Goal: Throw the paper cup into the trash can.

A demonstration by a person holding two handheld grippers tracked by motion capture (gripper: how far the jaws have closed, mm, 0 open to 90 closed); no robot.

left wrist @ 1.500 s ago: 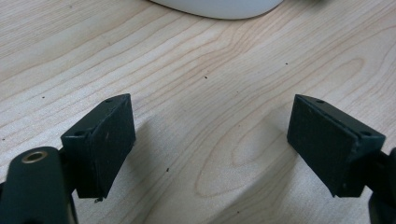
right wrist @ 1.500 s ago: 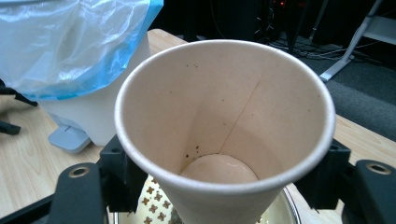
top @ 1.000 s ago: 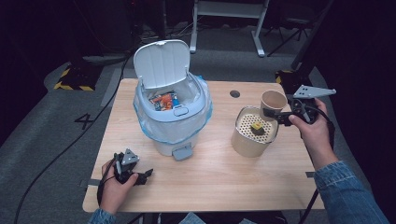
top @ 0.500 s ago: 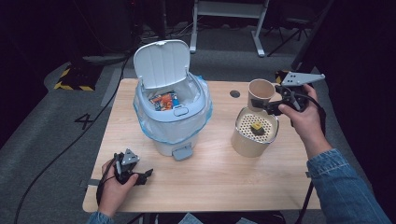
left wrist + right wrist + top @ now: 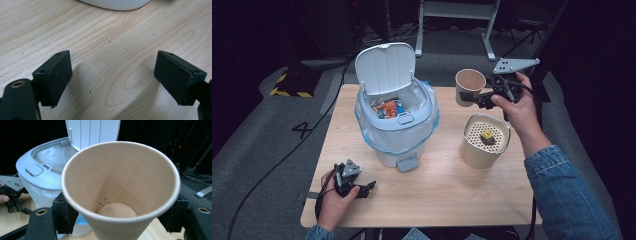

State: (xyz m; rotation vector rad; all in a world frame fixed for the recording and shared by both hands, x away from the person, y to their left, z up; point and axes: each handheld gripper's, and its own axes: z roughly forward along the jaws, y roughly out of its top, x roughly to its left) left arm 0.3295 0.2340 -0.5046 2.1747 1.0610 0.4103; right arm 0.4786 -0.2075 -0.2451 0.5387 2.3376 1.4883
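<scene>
The right tongs [image 5: 472,97] gripped a paper cup [image 5: 470,86] above the pale wooden bench [image 5: 452,185], while the left tongs [image 5: 369,187] lay spread, empty, on it.

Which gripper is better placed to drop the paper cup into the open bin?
The right gripper. It is shut on the paper cup, lifted off the table beside the open bin. The left gripper rests open and empty near the table's front edge.
</scene>
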